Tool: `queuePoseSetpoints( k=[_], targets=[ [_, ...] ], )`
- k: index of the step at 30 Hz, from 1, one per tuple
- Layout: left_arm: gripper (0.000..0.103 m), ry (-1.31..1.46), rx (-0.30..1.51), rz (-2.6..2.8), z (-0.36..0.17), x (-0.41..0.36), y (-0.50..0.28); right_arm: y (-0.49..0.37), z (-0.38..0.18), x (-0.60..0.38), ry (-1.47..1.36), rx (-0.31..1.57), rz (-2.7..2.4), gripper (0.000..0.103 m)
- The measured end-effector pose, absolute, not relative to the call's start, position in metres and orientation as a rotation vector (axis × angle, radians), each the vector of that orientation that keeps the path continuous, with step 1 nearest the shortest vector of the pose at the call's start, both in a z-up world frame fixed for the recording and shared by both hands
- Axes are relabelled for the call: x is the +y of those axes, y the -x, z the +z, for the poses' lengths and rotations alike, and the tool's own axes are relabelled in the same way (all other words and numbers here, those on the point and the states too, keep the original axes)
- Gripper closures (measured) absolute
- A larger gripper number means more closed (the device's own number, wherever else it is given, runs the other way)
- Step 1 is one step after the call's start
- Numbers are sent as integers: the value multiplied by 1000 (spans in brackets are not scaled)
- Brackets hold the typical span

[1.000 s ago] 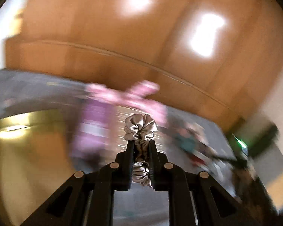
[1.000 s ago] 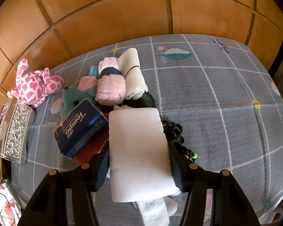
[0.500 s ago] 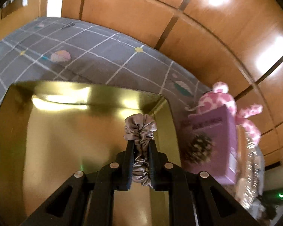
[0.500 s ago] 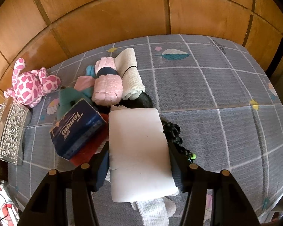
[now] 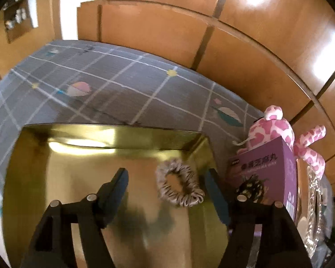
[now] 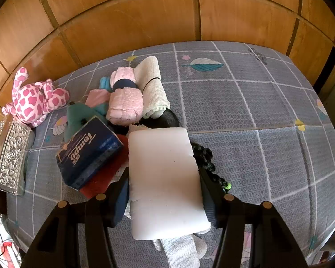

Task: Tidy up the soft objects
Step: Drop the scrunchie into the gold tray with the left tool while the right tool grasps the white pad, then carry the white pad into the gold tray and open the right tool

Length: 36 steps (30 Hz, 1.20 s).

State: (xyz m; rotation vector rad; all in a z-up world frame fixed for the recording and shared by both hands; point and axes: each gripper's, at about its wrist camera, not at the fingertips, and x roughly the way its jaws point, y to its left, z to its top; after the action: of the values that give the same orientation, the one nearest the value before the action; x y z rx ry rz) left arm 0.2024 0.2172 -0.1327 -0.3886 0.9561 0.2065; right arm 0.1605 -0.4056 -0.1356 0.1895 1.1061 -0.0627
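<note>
In the left wrist view my left gripper (image 5: pixel 166 189) is open over a gold tray (image 5: pixel 82 143). A grey satin scrunchie (image 5: pixel 179 186) lies loose in the tray between the fingers, nearer the right one. In the right wrist view my right gripper (image 6: pixel 165 189) is shut on a white foam block (image 6: pixel 165 178), held above a pile of soft things: a pink rolled towel (image 6: pixel 125 99), a cream rolled towel (image 6: pixel 153 87), a teal plush (image 6: pixel 78 116), a black braided cord (image 6: pixel 206 160).
A pink spotted plush toy (image 6: pixel 33 99) (image 5: pixel 277 131) lies by the wooden wall. A purple box (image 5: pixel 268 172) stands right of the tray. A blue Tempo tissue pack (image 6: pixel 89 151), a red cloth (image 6: pixel 105 176) and a silver embossed box (image 6: pixel 7 154) sit on the grey checked cloth (image 6: pixel 256 111).
My left gripper swung over the gold tray, opened and let the scrunchie drop into it. My right gripper holds the foam block almost still.
</note>
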Motion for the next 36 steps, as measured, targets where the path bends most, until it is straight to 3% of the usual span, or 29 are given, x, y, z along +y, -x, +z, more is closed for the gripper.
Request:
queuePoseSetpoints(
  k=[8,19,23,36],
  targets=[
    [17,342,863,280,-111,205,-136,-160,-134,-400,-155,1096,-79,46],
    [17,283,826,213,-99,170,-66,-158,-132,-380,-124,1080,-156,46],
    [2,242,801,200,-93,153,-50,-156,-129,-380,-170,1063,-194,46],
    [0,208,780,226,-79,143,-26,-157,-98,-340,-203,955,-172,46]
  ],
)
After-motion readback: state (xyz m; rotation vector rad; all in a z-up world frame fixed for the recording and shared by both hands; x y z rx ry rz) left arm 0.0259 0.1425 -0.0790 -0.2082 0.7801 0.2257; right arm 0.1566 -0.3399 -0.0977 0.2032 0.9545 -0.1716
